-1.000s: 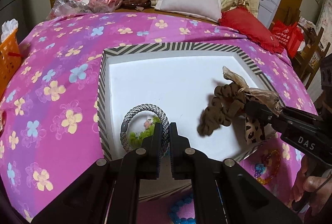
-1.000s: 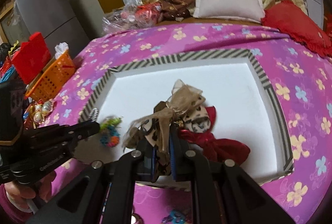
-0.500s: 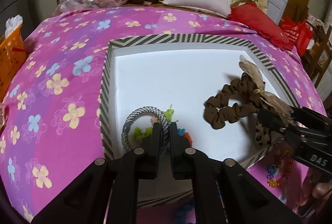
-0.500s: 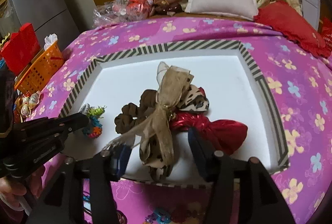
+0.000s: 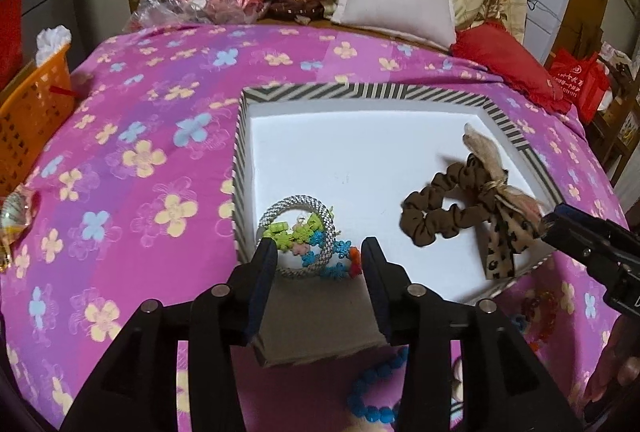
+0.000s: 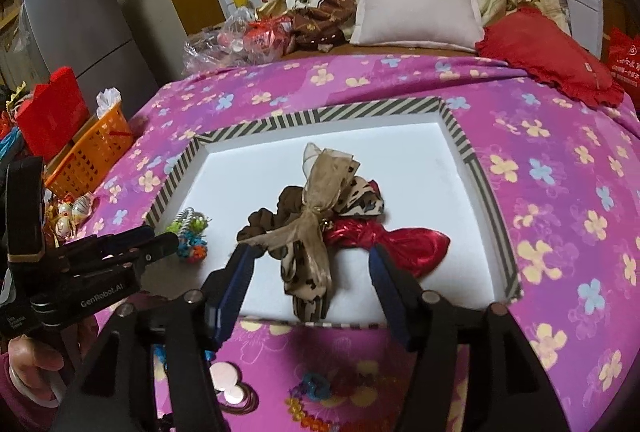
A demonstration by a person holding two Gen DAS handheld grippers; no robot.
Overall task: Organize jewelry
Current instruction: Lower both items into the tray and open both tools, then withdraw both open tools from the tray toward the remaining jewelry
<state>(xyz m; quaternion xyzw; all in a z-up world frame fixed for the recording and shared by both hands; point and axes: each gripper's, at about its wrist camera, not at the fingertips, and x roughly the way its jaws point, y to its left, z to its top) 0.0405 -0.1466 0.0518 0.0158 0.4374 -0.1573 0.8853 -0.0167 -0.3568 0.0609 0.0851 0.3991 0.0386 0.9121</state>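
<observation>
A white tray (image 5: 360, 152) with a striped rim lies on the pink flowered bedspread. In it, near its front left corner, lie a grey woven bangle (image 5: 296, 204) and a colourful flower-bead bracelet (image 5: 320, 252). My left gripper (image 5: 319, 264) is open just behind them, holding nothing. A brown scrunchie with a leopard and gauze bow (image 6: 312, 224) lies in the tray beside a red shiny scrunchie (image 6: 404, 242). My right gripper (image 6: 312, 272) is open at the tray's front rim, its fingers on either side of the bow's tails. The scrunchie also shows in the left view (image 5: 452, 208).
Loose bead bracelets lie on the bedspread in front of the tray (image 5: 372, 392) (image 6: 312, 388). An orange basket (image 6: 92, 156) stands at the left edge. A white pillow (image 6: 416, 8), a red cushion (image 6: 548, 52) and plastic bags (image 5: 192, 0) are at the back.
Both grippers have opened. The left let go of the bangle and bracelet; the right let go of the bow scrunchie, which now lies in the tray. Both have drawn back a little.
</observation>
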